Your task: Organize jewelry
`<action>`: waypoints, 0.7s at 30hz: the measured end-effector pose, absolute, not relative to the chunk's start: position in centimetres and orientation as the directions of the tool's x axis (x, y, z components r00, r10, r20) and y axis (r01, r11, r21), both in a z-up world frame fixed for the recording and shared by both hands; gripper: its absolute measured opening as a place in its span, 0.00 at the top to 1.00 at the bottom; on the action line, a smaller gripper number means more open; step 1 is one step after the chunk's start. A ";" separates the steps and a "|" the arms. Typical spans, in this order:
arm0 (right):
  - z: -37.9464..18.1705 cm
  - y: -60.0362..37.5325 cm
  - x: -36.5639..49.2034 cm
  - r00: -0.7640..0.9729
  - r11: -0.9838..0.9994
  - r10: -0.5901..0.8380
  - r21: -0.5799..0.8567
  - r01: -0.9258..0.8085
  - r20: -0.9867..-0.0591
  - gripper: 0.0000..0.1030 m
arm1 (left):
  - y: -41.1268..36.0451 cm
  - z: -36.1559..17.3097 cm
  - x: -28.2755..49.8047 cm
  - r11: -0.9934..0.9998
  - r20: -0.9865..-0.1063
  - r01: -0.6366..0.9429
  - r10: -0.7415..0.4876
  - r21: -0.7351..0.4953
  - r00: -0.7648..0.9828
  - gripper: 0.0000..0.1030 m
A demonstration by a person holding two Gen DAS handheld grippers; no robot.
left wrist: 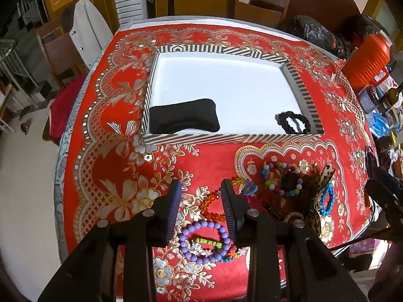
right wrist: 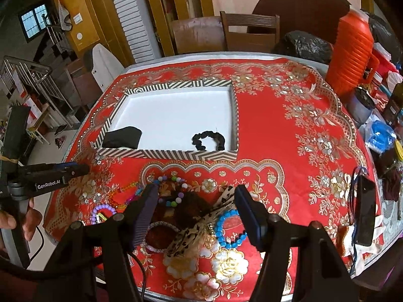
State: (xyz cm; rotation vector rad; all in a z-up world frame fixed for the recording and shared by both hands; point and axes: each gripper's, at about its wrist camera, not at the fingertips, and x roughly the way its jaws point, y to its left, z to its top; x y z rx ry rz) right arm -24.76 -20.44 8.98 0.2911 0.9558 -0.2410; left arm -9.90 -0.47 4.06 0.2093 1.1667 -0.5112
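A striped box (left wrist: 194,139) (right wrist: 166,154) with a white floor holds a black cushion (left wrist: 183,117) (right wrist: 123,138) and a black scrunchie (left wrist: 294,123) (right wrist: 209,139). In front of it a pile of jewelry lies on the red cloth: a purple bead bracelet (left wrist: 204,241) (right wrist: 103,207), an orange bead string (left wrist: 210,207), a pastel bead bracelet (left wrist: 282,178) (right wrist: 173,191), a blue bead bracelet (left wrist: 327,198) (right wrist: 228,229) and a leopard-print bow (left wrist: 320,196) (right wrist: 196,229). My left gripper (left wrist: 201,209) is open above the purple bracelet. My right gripper (right wrist: 195,216) is open above the bow.
The table carries a red and gold cloth (right wrist: 289,130). An orange ribbed jug (right wrist: 352,52), black bags (right wrist: 307,46) and clutter stand at the right edge. A black phone (right wrist: 365,211) lies at the right. Chairs (right wrist: 252,32) stand behind the table.
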 end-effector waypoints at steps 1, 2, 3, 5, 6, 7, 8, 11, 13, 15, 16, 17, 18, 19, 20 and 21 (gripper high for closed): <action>9.0 -20.4 -24.7 0.556 0.935 -0.072 0.137 0.326 -0.828 0.35 | -0.5 4.1 -9.9 0.868 -0.915 0.487 -0.273 -0.101 0.297 0.84; 9.0 -20.3 -24.6 0.557 0.936 -0.072 0.137 0.324 -0.828 0.35 | -0.5 4.2 -10.0 0.867 -0.915 0.488 -0.272 -0.099 0.299 0.84; 9.1 -20.3 -24.6 0.558 0.937 -0.072 0.136 0.322 -0.827 0.35 | -0.5 4.2 -9.9 0.867 -0.915 0.488 -0.272 -0.098 0.299 0.84; 9.1 -20.2 -24.5 0.560 0.939 -0.072 0.134 0.318 -0.825 0.35 | -0.5 4.2 -10.0 0.867 -0.914 0.489 -0.272 -0.097 0.300 0.84; 9.1 -20.2 -24.4 0.560 0.939 -0.071 0.134 0.317 -0.826 0.35 | -0.5 4.2 -10.0 0.867 -0.914 0.488 -0.273 -0.099 0.299 0.84; 9.1 -20.2 -24.4 0.560 0.939 -0.069 0.135 0.316 -0.826 0.35 | -0.5 4.2 -10.0 0.867 -0.914 0.489 -0.273 -0.099 0.299 0.84; 9.1 -20.2 -24.3 0.560 0.939 -0.068 0.137 0.316 -0.826 0.35 | -0.5 4.2 -10.0 0.867 -0.915 0.488 -0.272 -0.098 0.299 0.84; 8.9 -20.2 -24.2 0.557 0.939 -0.063 0.140 0.315 -0.828 0.35 | -0.5 4.1 -10.0 0.867 -0.916 0.489 -0.272 -0.099 0.296 0.84; 8.8 -20.2 -24.0 0.553 0.939 -0.057 0.143 0.312 -0.831 0.35 | -0.6 4.0 -10.0 0.865 -0.917 0.491 -0.273 -0.103 0.289 0.84; 8.5 -20.2 -23.7 0.545 0.940 -0.057 0.139 0.311 -0.837 0.35 | -0.5 3.5 -9.8 0.864 -0.922 0.488 -0.285 -0.129 0.261 0.84; 8.2 -20.3 -23.5 0.538 0.940 -0.057 0.136 0.313 -0.841 0.34 | -0.5 3.2 -9.8 0.863 -0.925 0.486 -0.289 -0.140 0.246 0.84; 8.0 -20.5 -23.3 0.533 0.940 -0.053 0.138 0.313 -0.844 0.34 | -0.5 2.9 -9.7 0.859 -0.929 0.487 -0.296 -0.157 0.223 0.84; 7.6 -20.7 -23.1 0.528 0.939 -0.047 0.143 0.313 -0.848 0.34 | -0.6 2.5 -9.7 0.854 -0.932 0.491 -0.303 -0.173 0.199 0.84; 7.2 -20.9 -22.9 0.522 0.937 -0.033 0.156 0.314 -0.852 0.34 | -0.6 1.9 -9.7 0.848 -0.935 0.493 -0.311 -0.193 0.169 0.84; 6.6 -21.1 -22.6 0.515 0.933 -0.016 0.173 0.317 -0.857 0.34 | -0.7 1.6 -9.8 0.846 -0.937 0.495 -0.313 -0.201 0.155 0.84; 6.0 -21.4 -22.2 0.505 0.928 0.003 0.191 0.320 -0.863 0.34 | -0.8 1.1 -10.0 0.842 -0.939 0.499 -0.313 -0.207 0.139 0.84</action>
